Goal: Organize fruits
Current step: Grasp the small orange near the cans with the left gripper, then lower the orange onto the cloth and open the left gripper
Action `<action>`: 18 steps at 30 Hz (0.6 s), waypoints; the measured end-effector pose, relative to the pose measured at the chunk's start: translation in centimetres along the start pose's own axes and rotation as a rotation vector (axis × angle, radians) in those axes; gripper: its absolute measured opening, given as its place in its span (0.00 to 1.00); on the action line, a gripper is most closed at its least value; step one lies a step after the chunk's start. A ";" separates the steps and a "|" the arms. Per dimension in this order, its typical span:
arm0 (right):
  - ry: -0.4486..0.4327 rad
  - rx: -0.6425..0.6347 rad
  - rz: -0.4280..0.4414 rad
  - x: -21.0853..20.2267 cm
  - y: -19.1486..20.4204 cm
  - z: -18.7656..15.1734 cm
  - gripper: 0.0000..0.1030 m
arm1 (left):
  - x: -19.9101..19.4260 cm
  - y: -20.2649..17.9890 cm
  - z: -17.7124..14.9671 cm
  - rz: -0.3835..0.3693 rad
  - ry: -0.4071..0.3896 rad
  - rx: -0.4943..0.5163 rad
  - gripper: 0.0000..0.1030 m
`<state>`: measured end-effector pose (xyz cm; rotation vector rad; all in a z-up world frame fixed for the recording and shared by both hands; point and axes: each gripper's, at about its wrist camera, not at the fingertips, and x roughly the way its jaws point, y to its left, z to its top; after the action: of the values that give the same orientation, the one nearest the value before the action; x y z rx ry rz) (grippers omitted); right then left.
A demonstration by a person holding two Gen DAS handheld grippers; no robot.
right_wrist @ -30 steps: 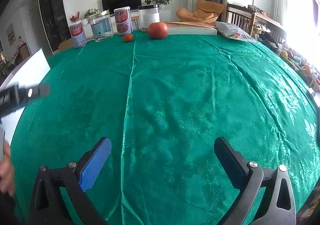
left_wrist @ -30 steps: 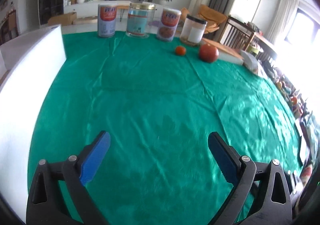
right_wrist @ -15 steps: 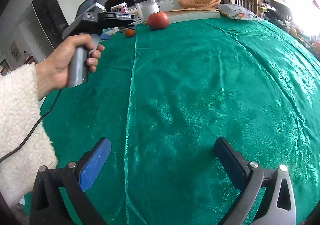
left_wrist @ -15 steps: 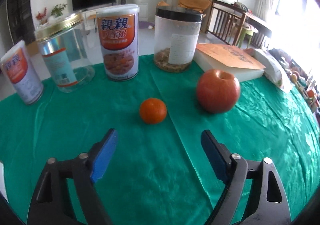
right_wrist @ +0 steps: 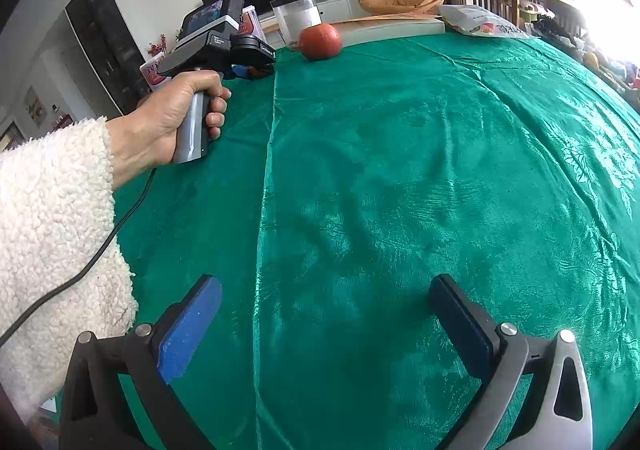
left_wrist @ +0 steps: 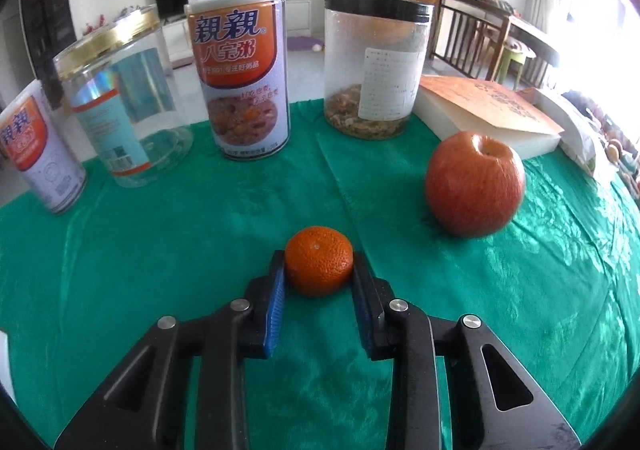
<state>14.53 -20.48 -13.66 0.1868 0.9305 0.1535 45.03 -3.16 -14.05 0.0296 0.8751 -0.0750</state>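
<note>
My left gripper point(left_wrist: 319, 264) is shut on a small orange mandarin point(left_wrist: 319, 260), which sits on the green tablecloth point(left_wrist: 160, 234) between the blue pads. A red apple point(left_wrist: 475, 183) lies to its right, a little farther off. In the right wrist view the apple point(right_wrist: 320, 41) is far across the table, and the left gripper point(right_wrist: 250, 71) is held by a hand at the far left, its tips mostly hidden. My right gripper point(right_wrist: 326, 306) is open and empty above bare cloth near the front.
Behind the fruit stand two printed cans point(left_wrist: 242, 78) point(left_wrist: 34, 154), a gold-lidded clear jar point(left_wrist: 124, 98) and a black-lidded jar point(left_wrist: 374, 66). A thick book point(left_wrist: 488, 114) lies at the back right, with a snack bag point(right_wrist: 484, 24) beyond it.
The left gripper moved forward across the table to the mandarin and closed its fingers on it. The right gripper stayed open in place.
</note>
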 end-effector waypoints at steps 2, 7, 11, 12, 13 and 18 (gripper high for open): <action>0.000 -0.003 -0.004 0.0 0.0 0.0 1.00 | -2.1 0.2 -1.4 0.019 0.005 0.020 0.30; 0.000 -0.013 -0.017 0.1 0.1 0.0 1.00 | -10.3 1.6 -6.1 0.010 0.014 0.035 0.30; 0.003 -0.028 -0.033 0.1 0.3 -0.1 1.00 | -16.7 3.1 -11.3 -0.033 0.049 -0.043 0.30; 0.003 -0.030 -0.035 0.1 0.3 -0.2 1.00 | -17.8 3.3 -12.6 -0.044 0.065 -0.056 0.30; 0.003 -0.032 -0.039 0.1 0.3 -0.2 1.00 | -18.9 3.5 -14.1 -0.047 0.079 -0.065 0.30; 0.007 -0.056 -0.061 0.2 0.7 -0.4 1.00 | -21.0 3.6 -20.0 -0.008 0.125 -0.044 0.30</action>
<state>14.29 -19.71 -13.92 0.1060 0.9370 0.1236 16.61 2.71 -10.74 -0.0108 1.0013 -0.0616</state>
